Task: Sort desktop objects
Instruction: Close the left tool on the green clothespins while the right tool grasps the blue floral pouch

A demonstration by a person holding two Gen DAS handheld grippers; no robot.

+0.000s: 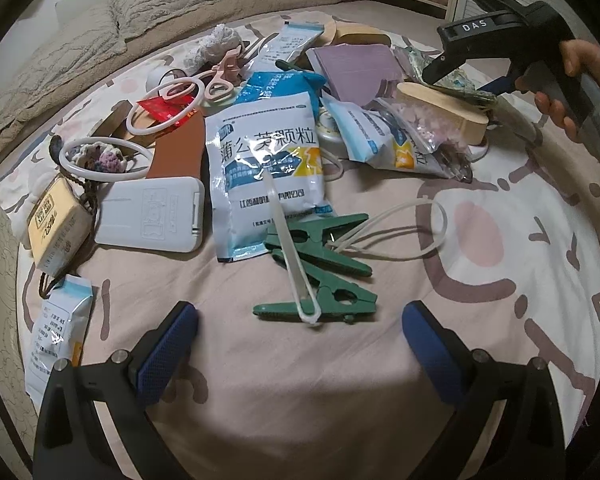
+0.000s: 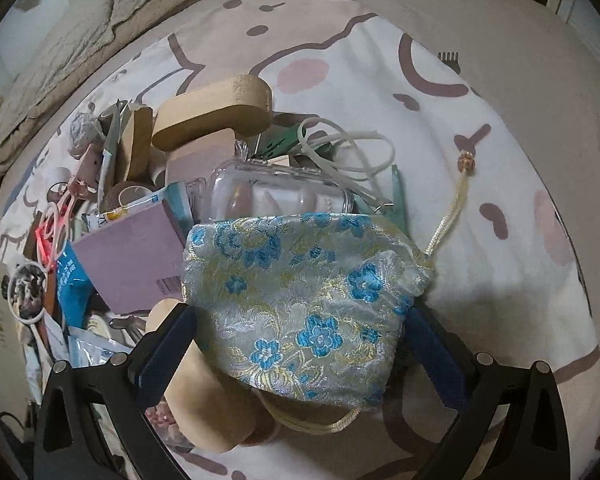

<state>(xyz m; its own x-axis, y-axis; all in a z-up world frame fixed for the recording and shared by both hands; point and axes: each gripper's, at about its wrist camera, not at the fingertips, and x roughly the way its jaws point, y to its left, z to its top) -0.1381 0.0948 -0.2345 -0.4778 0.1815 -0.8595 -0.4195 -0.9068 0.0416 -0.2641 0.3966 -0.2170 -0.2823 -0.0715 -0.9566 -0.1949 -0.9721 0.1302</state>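
— Where's the brocade pouch (image 2: 300,304)?
— Between the right gripper (image 2: 300,344)'s spread fingers, at the pile's right edge; bare bedsheet (image 2: 500,184) beyond.
— And the left gripper (image 1: 300,344)?
— Wide apart, holding nothing, green clothespins (image 1: 324,272) just ahead, open sheet to their right.

The pouch (image 2: 300,300) is pale silver-blue with bright blue flowers and yellow leaves. Its cord (image 2: 448,216) is cream. The two clothes pegs (image 1: 320,276) are dark green. The sheet (image 1: 480,320) is pink and white with brown lines. The box (image 2: 132,256) is light purple. The gripper pads (image 1: 168,348) are blue.
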